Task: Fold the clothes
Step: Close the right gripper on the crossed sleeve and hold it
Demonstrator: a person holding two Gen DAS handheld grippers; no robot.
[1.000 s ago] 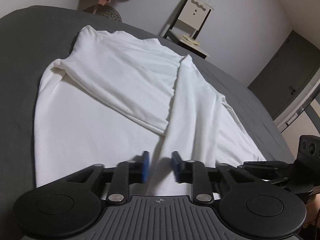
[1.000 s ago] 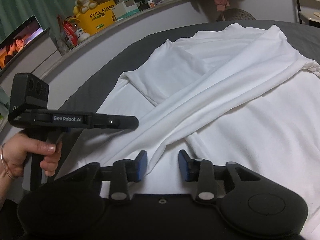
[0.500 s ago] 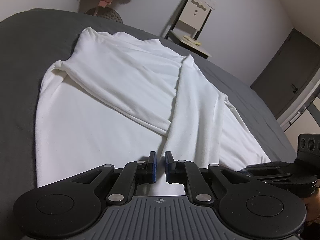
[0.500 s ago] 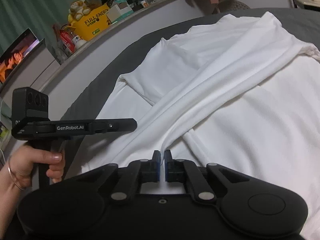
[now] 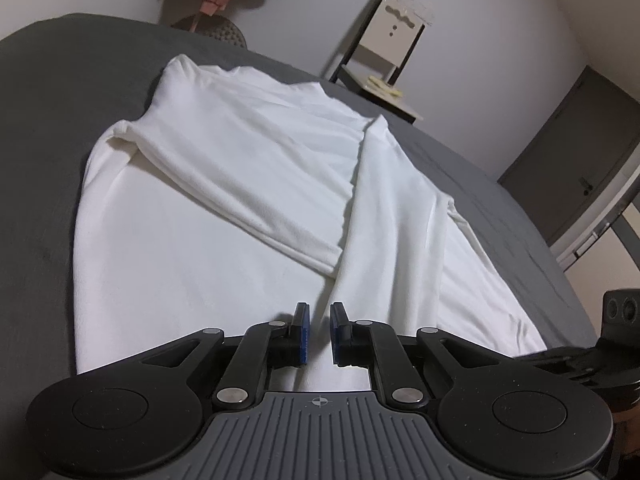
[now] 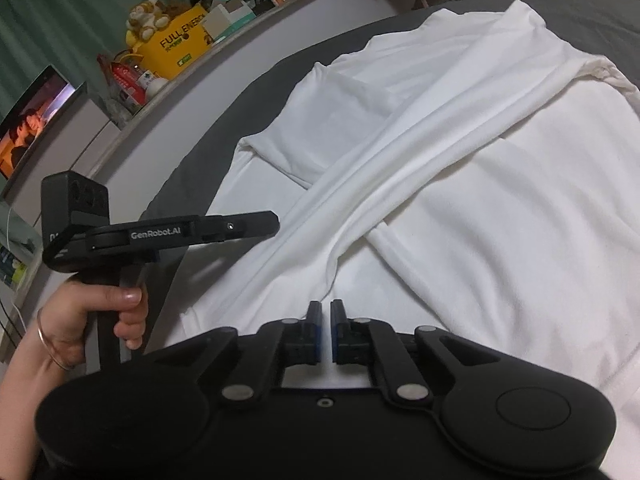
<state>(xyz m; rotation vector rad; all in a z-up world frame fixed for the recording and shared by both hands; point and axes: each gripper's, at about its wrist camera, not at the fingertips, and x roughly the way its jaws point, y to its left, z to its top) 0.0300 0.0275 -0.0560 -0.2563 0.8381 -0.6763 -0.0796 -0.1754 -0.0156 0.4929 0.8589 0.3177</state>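
A white long-sleeved shirt (image 5: 200, 240) lies flat on the grey bed (image 5: 48, 120), both sleeves folded across its body and crossing near the hem. My left gripper (image 5: 319, 334) sits at the near hem, pads close together with a ridge of white cloth pinched between them. In the right wrist view the shirt (image 6: 500, 220) fills the right side. My right gripper (image 6: 326, 328) is also at the hem; its jaws are opening slightly, a thin slit with white cloth in it. The left gripper (image 6: 240, 226) shows from the side, held by a hand (image 6: 100, 312).
A chair (image 5: 394, 52) with a pale backrest stands past the bed's far edge, and a dark door (image 5: 576, 184) is at the right. A cluttered ledge with a yellow box (image 6: 180, 46) and a lit screen (image 6: 32, 120) run along the left.
Both pairs of jaws went from apart to nearly together at the shirt's hem. The right view has rolled a little, and its slit is slightly wider than half a second ago.
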